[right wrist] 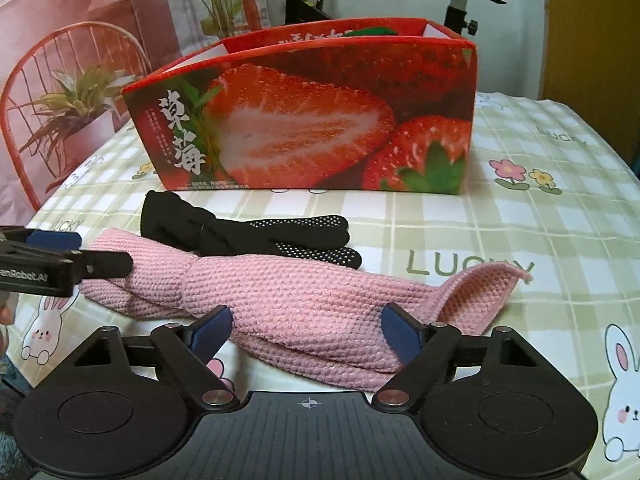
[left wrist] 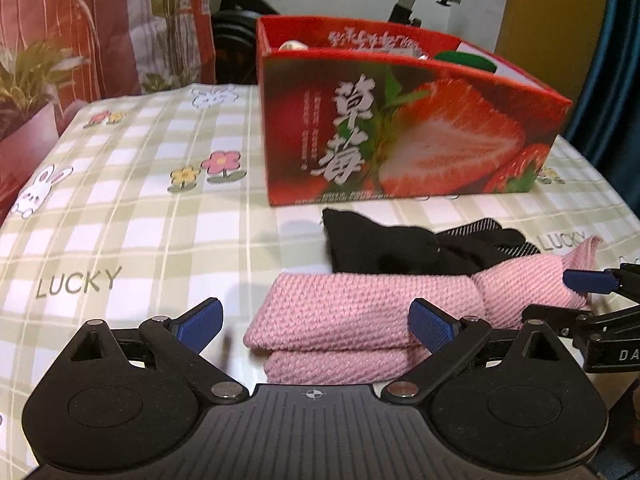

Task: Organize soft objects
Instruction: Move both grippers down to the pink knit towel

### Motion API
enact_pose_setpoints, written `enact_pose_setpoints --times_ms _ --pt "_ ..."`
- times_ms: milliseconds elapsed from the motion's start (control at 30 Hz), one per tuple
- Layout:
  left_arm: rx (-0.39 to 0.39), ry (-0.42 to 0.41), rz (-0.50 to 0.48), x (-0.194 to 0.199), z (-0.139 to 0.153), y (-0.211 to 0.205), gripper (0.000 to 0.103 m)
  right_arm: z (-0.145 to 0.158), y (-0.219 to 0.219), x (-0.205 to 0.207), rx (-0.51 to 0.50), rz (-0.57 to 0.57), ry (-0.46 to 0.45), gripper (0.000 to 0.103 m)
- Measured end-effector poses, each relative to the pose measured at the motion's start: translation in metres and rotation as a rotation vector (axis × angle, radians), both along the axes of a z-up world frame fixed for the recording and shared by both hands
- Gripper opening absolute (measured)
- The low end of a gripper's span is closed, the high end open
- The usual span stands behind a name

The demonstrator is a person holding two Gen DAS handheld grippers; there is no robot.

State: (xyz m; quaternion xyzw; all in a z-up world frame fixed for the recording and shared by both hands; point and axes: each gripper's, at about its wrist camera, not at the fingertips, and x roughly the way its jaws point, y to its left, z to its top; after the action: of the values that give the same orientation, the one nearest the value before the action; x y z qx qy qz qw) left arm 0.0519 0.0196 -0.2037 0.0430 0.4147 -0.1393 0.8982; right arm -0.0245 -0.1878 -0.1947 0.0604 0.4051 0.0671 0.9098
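Fingers of both grippers open around one pink cloth (left wrist: 360, 320); one black glove (right wrist: 280, 236).

pink knit cloth (right wrist: 304, 300) folded flat | black gloves (right wrist: 256, 236) touching behind

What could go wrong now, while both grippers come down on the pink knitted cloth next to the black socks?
1. The pink cloth is folded in layers; the right gripper might pinch only the top one, so it unfolds when lifted.
2. The black socks touch the cloth's far edge and may be dragged along.
3. The left gripper sits at the other end; uneven pulling may stretch the cloth.
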Motion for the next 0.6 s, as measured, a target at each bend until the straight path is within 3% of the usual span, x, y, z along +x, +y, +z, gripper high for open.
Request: enact_pose_setpoints --times_ms 467,600 --pt "-0.057 0.060 0.076 0.011 -0.015 0.012 0.103 -0.009 0.003 0.015 0.000 0.023 -0.081 0.076" --pt "-0.050 0.050 0.077 0.011 -0.016 0.012 0.103 -0.013 0.005 0.013 -0.004 0.046 -0.114 0.083"
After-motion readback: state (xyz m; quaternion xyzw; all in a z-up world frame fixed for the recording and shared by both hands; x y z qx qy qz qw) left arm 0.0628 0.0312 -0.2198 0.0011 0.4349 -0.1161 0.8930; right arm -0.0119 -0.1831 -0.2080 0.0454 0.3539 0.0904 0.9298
